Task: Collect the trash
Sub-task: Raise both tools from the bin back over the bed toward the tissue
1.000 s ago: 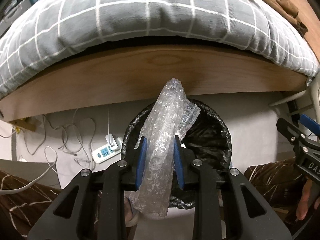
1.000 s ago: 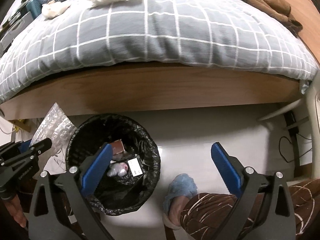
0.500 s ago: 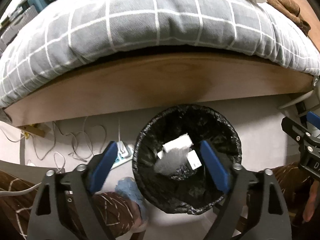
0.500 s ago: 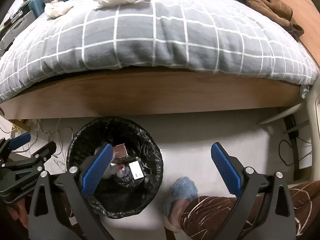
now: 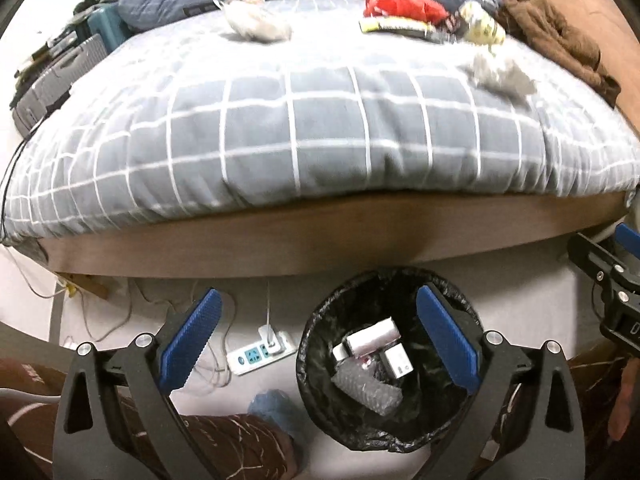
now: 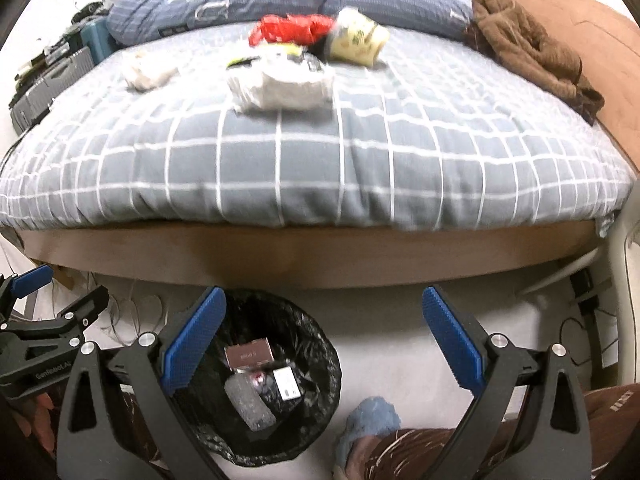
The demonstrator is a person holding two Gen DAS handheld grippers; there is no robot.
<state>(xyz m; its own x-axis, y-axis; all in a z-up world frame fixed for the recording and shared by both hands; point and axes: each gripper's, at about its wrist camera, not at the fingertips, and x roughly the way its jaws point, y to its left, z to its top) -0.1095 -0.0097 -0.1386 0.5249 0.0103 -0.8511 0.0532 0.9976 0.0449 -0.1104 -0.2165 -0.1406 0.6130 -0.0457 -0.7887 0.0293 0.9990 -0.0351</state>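
I've just let go of the bubble wrap, now lying in the bin below my left tool, both tools wide open and empty, right tool idle, leaving the trash on the bed ahead to collect next.

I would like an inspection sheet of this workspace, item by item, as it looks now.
Surface: grey checked duvet on a wooden bed frame.
Job's things: bin holds bubble wrap and small boxes; red wrapper, paper cup, white bag, crumpled tissue lie on the duvet.
Clutter: brown garment.
Grippers: left gripper and right gripper open, empty.
Cables: power strip, loose wires.
Surroundings: blue slipper.
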